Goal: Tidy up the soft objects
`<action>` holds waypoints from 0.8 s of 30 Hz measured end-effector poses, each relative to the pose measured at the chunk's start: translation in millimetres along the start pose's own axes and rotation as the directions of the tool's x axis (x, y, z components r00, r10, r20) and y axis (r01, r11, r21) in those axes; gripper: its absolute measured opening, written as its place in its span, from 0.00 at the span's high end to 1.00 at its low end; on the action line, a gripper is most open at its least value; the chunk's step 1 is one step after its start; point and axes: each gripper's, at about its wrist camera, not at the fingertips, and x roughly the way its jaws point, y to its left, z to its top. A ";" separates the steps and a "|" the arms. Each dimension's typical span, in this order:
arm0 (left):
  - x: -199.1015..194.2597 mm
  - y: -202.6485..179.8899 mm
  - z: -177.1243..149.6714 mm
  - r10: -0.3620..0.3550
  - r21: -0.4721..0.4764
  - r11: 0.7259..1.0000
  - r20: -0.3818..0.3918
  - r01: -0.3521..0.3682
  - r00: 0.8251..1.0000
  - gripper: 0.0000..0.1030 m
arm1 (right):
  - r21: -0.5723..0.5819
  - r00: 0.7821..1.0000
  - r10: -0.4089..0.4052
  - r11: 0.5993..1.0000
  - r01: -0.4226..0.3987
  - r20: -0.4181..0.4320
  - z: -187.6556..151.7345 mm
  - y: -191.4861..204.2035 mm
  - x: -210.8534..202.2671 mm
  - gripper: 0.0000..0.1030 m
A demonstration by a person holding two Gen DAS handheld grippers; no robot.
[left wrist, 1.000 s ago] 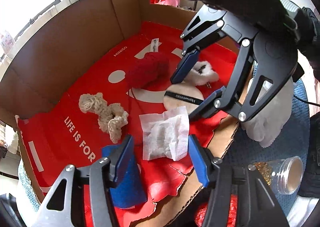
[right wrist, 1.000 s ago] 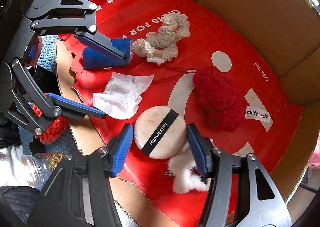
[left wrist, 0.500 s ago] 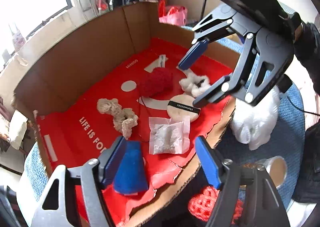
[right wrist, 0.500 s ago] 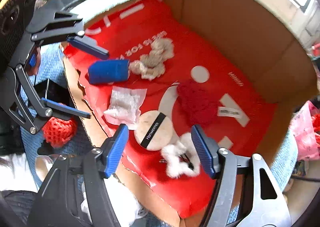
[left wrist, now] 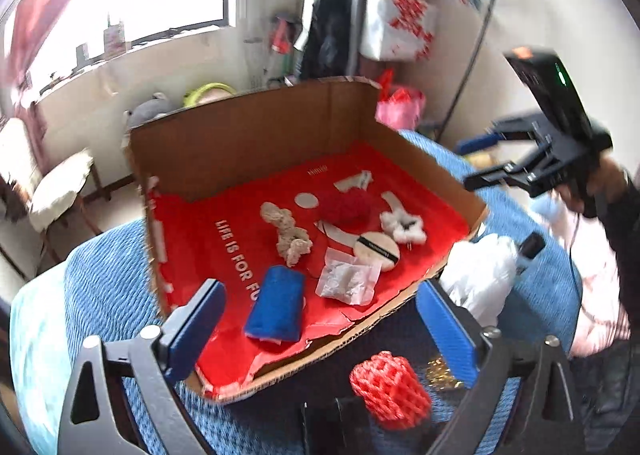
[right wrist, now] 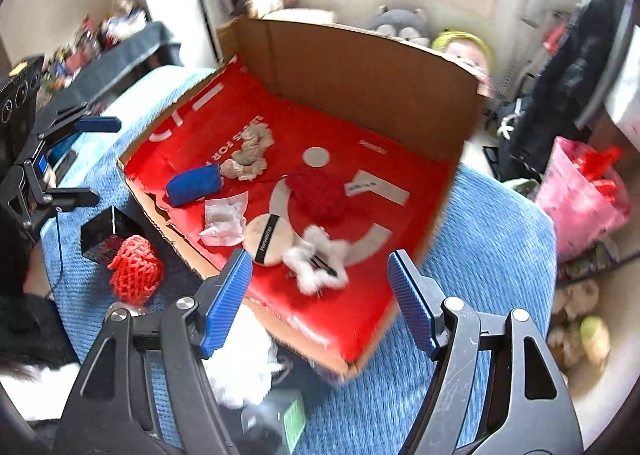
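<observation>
1. Both claws, left claw (left wrist: 320, 327) and right claw (right wrist: 320, 295), have just been opening and stand spread, nothing between.
2. The red mesh sleeve (left wrist: 390, 389) lies outside the cardboard tray (left wrist: 256, 135), below the left claw; it may be forgotten.
3. The white fluffy clip (right wrist: 318, 261), just ahead of the right claw by the tray edge, could slide off.

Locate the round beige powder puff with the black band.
In both wrist views the round beige powder puff lies near the box's front edge, between the white gauze packet and the fluffy white clip.

Your left gripper (left wrist: 320, 325) points down at an angle; its jaws have just been opening and stand wide, with nothing between them. Your right gripper (right wrist: 320, 299) is also tilted down, jaws just opening, apart and empty, pads touching nothing.
</observation>
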 end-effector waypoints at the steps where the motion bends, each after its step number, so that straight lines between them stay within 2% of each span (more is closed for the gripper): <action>1: -6.5 1.0 -2.5 0.003 -0.017 1.000 0.018 -0.003 1.000 0.02 | 0.012 1.000 -0.007 1.000 0.007 0.014 -4.6 -1.1 -6.4 0.29; 7: -40.1 2.1 -22.4 0.066 -0.100 0.993 0.099 -0.056 0.993 0.00 | 0.076 0.994 -0.048 0.996 0.040 0.099 -38.5 0.7 -47.9 0.25; 12: -64.6 -5.1 -47.2 0.131 -0.136 0.984 0.152 -0.110 0.980 0.00 | 0.119 0.981 -0.099 0.990 0.079 0.167 -73.6 15.6 -75.6 0.20; 19: -98.5 -26.6 -87.2 0.236 -0.184 0.964 0.250 -0.194 0.939 0.00 | 0.224 0.957 -0.155 0.970 0.100 0.244 -130.3 34.1 -100.9 0.19; 21: -106.4 -33.6 -98.2 0.243 -0.196 0.961 0.278 -0.193 0.929 0.00 | 0.250 0.949 -0.162 0.964 0.093 0.271 -147.4 41.8 -105.7 0.19; 24: -114.1 -43.2 -112.9 0.257 -0.216 0.957 0.306 -0.196 0.917 0.00 | 0.284 0.933 -0.211 0.950 0.126 0.292 -169.5 54.2 -107.9 0.19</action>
